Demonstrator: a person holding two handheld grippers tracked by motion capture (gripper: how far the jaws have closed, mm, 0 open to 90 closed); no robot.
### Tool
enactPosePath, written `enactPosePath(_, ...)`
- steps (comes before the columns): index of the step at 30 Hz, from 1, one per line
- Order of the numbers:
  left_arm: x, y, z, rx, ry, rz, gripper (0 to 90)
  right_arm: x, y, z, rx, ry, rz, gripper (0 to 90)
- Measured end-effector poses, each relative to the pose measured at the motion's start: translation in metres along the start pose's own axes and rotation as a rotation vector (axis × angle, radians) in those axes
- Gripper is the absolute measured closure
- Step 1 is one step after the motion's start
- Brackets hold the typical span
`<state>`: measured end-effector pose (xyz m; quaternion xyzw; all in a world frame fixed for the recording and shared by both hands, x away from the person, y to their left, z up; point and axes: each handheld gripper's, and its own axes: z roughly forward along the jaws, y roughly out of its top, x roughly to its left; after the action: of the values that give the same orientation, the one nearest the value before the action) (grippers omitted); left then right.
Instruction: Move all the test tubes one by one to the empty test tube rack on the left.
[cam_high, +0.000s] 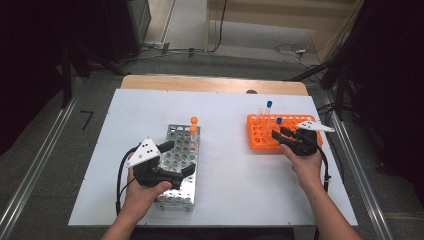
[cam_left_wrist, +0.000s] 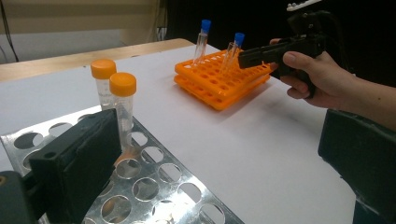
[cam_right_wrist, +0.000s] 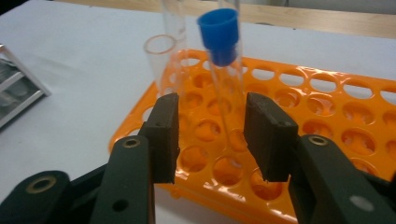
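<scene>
1. Right gripper (cam_high: 281, 134) sits over the orange rack (cam_high: 260, 141) at the right of the tabletop (cam_high: 225, 175). In the right gripper view its jaws flank a blue-capped tube (cam_right_wrist: 223, 70) standing upright in a rack hole. The pads look just off the glass, with a gap visible on each side; jaws part-way narrowed, not yet pinching.
2. A second blue-capped tube (cam_high: 269, 107) stands farther back in the same rack. An uncapped clear tube (cam_right_wrist: 161, 65) stands just left of the targeted one in the right gripper view.
3. Left gripper (cam_high: 177, 159) rests over the metal rack (cam_high: 172, 197) at the left of the tabletop, jaws spread wide, nothing between them. The left gripper view shows one jaw lying just above the perforated plate.
4. Two orange-capped tubes (cam_left_wrist: 122, 112) stand upright at the far end of the metal rack, close together.
5. Judgement on progress: the grasp on the near blue-capped tube is set up but not closed. Lifting it out is all left to do, as is anything after. Where it is meant to go cannot be told; the metal rack has many free holes.
</scene>
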<state>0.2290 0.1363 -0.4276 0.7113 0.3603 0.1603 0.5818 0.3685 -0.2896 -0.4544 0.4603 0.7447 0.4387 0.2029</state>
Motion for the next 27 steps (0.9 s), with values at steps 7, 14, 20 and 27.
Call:
enactPosePath(7, -0.001, -0.002, 0.001, 0.004, -0.002, -0.002, 0.0, -0.004, -0.001, 0.012, 0.011, -0.028, 0.003, 62.2)
enactPosePath(14, -0.002, -0.002, 0.004, 0.005, -0.003, -0.004, 0.0, -0.003, -0.002, 0.016, 0.019, -0.082, -0.042, 73.7)
enactPosePath(20, -0.001, -0.001, 0.004, 0.000, 0.002, -0.007, 0.0, -0.006, -0.001, 0.013, -0.005, -0.087, -0.037, 75.2)
enactPosePath(27, -0.002, -0.001, 0.005, 0.000, -0.005, -0.005, 0.0, -0.006, 0.004, -0.002, -0.062, -0.073, -0.036, 75.3)
